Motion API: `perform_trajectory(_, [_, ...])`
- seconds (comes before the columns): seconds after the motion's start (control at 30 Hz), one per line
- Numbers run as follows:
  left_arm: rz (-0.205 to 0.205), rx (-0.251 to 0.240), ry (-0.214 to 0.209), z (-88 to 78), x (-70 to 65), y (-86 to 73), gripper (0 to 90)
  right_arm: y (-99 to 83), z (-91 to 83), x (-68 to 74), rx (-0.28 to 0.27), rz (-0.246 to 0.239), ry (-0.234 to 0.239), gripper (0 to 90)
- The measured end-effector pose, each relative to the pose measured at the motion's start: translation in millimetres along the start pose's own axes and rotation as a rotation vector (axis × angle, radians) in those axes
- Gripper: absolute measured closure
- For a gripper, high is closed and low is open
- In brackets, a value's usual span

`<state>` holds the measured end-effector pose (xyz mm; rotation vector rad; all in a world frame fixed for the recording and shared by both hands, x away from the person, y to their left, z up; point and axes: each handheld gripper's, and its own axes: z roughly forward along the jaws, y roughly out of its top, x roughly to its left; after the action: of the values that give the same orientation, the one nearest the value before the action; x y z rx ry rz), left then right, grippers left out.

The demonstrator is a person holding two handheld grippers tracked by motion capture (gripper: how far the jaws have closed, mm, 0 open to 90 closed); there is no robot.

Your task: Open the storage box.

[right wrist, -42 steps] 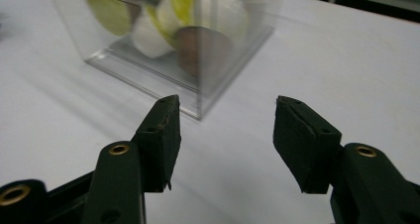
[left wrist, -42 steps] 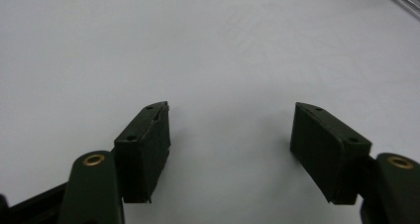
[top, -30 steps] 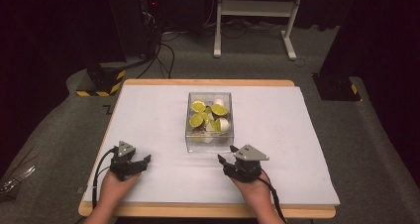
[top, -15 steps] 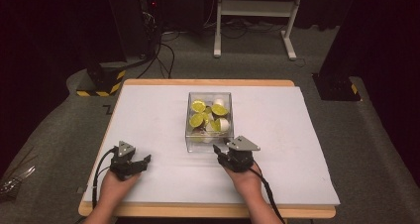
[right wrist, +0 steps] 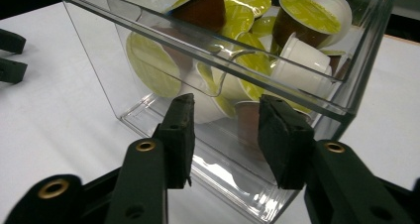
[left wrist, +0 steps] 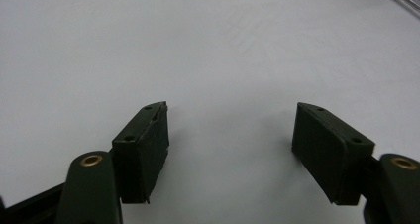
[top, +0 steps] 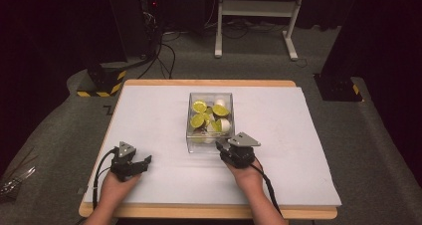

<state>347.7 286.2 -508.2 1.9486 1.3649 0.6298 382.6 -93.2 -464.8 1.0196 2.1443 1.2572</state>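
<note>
- The right claw [right wrist: 225, 140] sits at the near wall of a clear plastic box [right wrist: 148, 105]. Its jaws have just been closing and stand partly apart, with a gap between the two pads. They hover in front of the box's lower edge; whether the pads [right wrist: 181, 135] touch the plastic cannot be told, and nothing is clamped between them.
- In the high view the right claw [top: 230, 146] meets the box [top: 190, 135] at its near right corner.
- The box stands near the middle of the table [top: 149, 115], on its white cover, and holds a heap of small capsules [right wrist: 302, 16]. Some have yellow-green foil lids, some show brown or white cups. No writing on the lids can be read.
- The left claw [left wrist: 230, 135] rests low over bare white table with its jaws apart and nothing between them.
- In the high view the left claw [top: 142, 161] lies near the front left of the table, well apart from the box.
- A dark letter printed at the table's left edge is partly hidden.
</note>
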Motion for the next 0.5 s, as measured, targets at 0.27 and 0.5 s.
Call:
perform_trajectory(0.27, [-0.001,-0.001,0.0,0.1,0.0,-0.1,30.3,1.9,-1.9,-10.8,0.016,0.007,0.012,61.3])
perform_trajectory(0.5, [-0.001,-0.001,0.0,0.1,0.1,0.0,30.3,1.7,-1.5,-9.0,0.0,0.015,0.061,51.6])
